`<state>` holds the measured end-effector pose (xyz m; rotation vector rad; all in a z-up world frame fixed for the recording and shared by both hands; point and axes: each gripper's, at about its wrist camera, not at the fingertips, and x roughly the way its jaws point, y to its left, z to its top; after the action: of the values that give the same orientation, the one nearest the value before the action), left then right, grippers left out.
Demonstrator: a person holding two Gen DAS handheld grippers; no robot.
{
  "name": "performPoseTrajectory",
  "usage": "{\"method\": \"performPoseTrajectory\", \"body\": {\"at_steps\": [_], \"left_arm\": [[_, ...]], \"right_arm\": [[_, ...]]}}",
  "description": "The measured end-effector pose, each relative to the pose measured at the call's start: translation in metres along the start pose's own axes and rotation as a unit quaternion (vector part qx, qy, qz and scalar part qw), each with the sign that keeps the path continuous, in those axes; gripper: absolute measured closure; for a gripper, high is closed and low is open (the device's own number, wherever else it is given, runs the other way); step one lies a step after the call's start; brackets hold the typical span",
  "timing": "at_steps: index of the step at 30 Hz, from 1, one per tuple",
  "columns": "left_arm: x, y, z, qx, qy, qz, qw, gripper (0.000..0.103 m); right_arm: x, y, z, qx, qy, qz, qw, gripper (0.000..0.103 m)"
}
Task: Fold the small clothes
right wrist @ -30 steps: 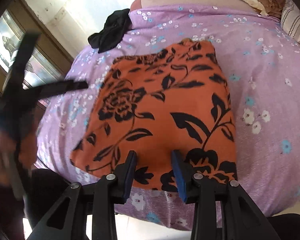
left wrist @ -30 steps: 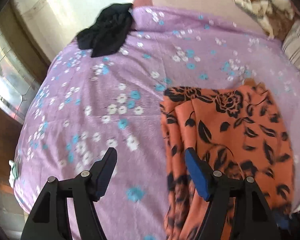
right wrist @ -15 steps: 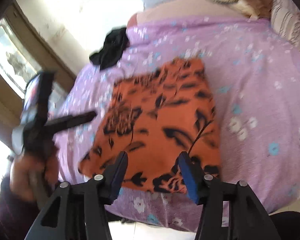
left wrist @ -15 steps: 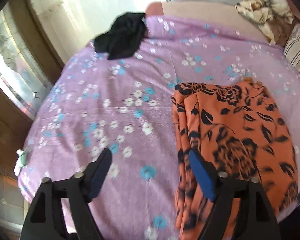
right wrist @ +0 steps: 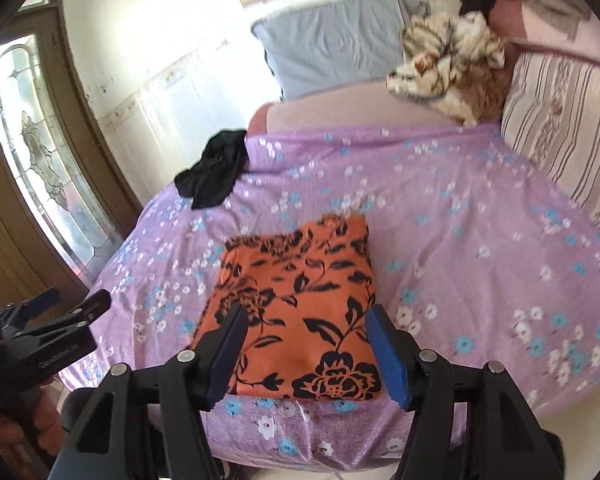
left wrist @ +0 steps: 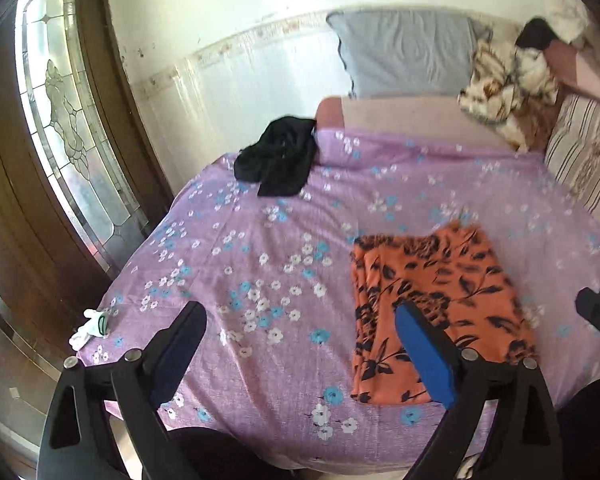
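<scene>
**A:** What's the surface here?

**B:** A bed (right wrist: 480,240) under a lilac sheet printed with small white and blue flowers. A grey pillow (right wrist: 332,44) leans on the white wall at its head, a rumpled cream-and-brown blanket (right wrist: 448,64) lies beside it, and a striped cushion (right wrist: 560,120) runs along the right edge. A wooden door with a leaded glass pane (left wrist: 60,120) stands to the left.

**A:** And the garment?

**B:** The orange cloth with black flowers (right wrist: 304,312) lies folded into a flat, roughly rectangular packet near the bed's front edge. A crumpled black garment (left wrist: 280,156) sits well apart, at the far left corner.

**A:** The grippers?

**B:** The left gripper (left wrist: 300,344) has its fingers spread wide over bare sheet, just left of the orange cloth. The right gripper (right wrist: 304,356) hangs above the packet's near edge, fingers apart. Both sets of jaws have just been opening, with nothing pinched between them.
</scene>
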<state>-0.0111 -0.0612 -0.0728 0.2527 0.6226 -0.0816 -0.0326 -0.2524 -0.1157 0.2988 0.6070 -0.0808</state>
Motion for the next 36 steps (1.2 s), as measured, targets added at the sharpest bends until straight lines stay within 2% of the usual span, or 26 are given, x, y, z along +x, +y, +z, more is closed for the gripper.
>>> {"method": "performPoseTrajectory", "body": {"at_steps": [10,17,26,36], "left_arm": [[-0.043,0.008,0.007,-0.016,-0.026,-0.018,0.9994,0.007],[-0.065,0.015,0.008,-0.021,-0.046,-0.018,0.9986,0.007],[-0.088,0.026,0.012,-0.029,-0.069,-0.024,0.9969,0.007],[-0.091,0.031,0.014,-0.031,-0.081,-0.019,0.9960,0.007]], "right_arm": [[-0.050,0.033,0.010,-0.046,-0.056,-0.010,0.997,0.035],[-0.077,0.050,0.011,-0.061,-0.083,-0.007,0.995,0.034],[-0.087,0.060,0.009,-0.076,-0.088,-0.014,0.993,0.032],[-0.072,0.058,0.003,-0.077,-0.072,-0.020,0.994,0.032]]}}
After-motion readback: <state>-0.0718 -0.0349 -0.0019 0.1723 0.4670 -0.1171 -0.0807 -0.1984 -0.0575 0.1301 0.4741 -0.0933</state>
